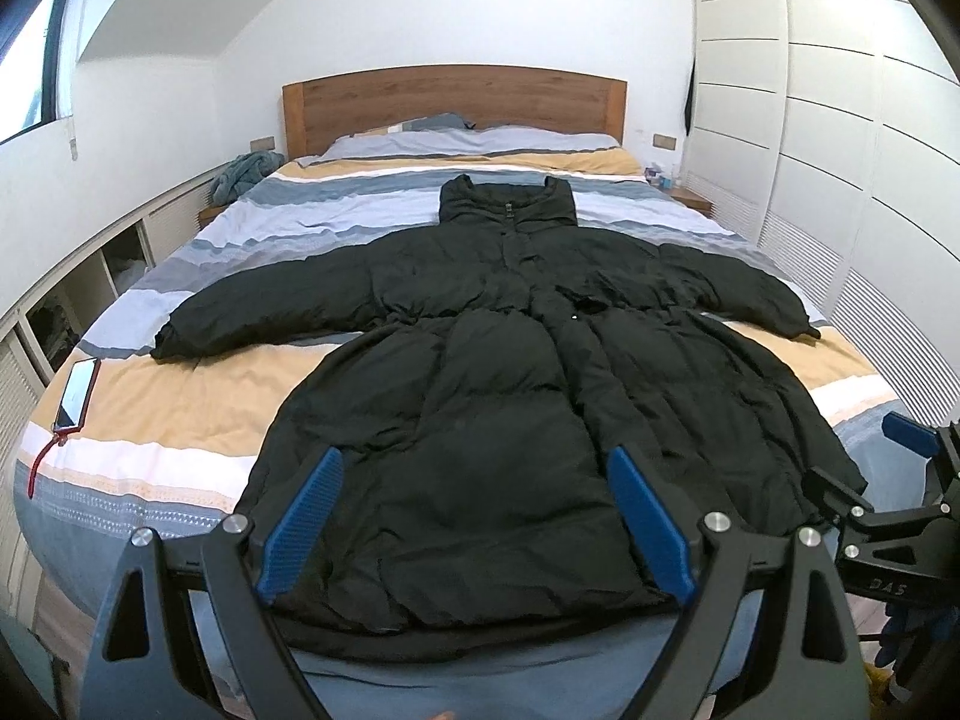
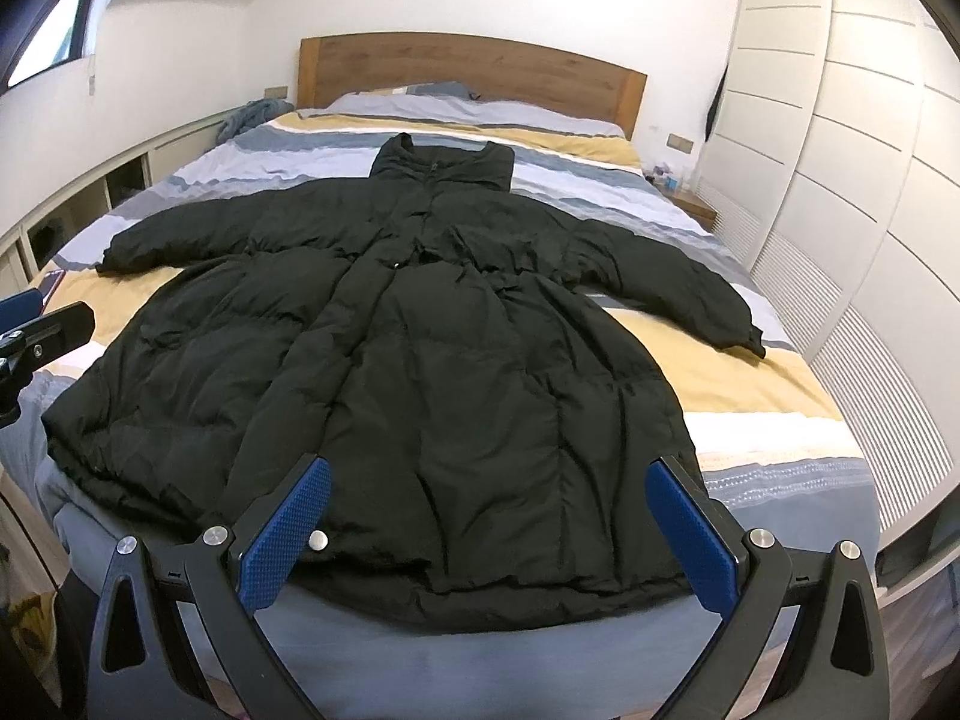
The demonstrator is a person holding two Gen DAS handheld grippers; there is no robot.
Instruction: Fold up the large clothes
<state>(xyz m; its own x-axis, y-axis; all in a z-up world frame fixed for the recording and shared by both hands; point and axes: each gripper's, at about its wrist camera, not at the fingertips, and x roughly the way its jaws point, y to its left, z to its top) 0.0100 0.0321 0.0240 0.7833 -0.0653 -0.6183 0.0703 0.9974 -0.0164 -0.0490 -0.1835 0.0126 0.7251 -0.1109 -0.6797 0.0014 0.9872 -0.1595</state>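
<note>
A long black puffer coat (image 1: 510,396) lies flat and front up on the striped bed (image 1: 180,396), collar toward the headboard, both sleeves spread out sideways. My left gripper (image 1: 474,462) is open and empty, hovering over the coat's hem left of its middle. My right gripper (image 2: 489,468) is open and empty over the hem's right part; the coat also fills the right wrist view (image 2: 390,360). The right gripper's edge shows in the left wrist view (image 1: 900,480), and the left gripper's edge shows in the right wrist view (image 2: 36,330).
A phone in a red case (image 1: 78,393) with a red strap lies on the bed's left edge. Pillows (image 1: 468,141) and a wooden headboard (image 1: 456,96) are at the far end. White wardrobes (image 1: 840,150) stand right, low shelves (image 1: 90,282) left.
</note>
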